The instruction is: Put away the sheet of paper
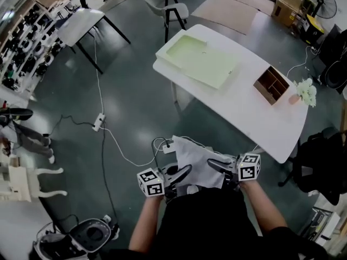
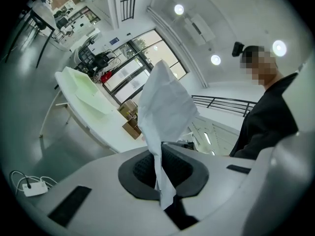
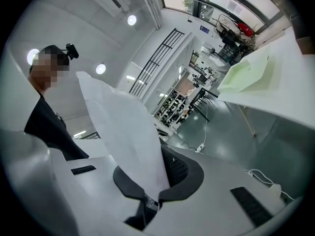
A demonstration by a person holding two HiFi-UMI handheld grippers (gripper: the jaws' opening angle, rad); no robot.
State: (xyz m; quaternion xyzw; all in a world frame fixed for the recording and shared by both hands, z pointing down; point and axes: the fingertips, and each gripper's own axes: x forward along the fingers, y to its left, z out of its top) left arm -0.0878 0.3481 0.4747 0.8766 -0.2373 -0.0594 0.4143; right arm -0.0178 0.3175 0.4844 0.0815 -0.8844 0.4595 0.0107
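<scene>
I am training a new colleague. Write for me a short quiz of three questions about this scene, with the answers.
1. True or false: the left gripper and the right gripper are both shut on the sheet of paper.
2. What lies on the white table with the wooden organiser? A) laptop B) pale green folder C) kettle
3. Fill in: the white power strip lies on the ____.
Key: 1 true; 2 B; 3 floor.
</scene>
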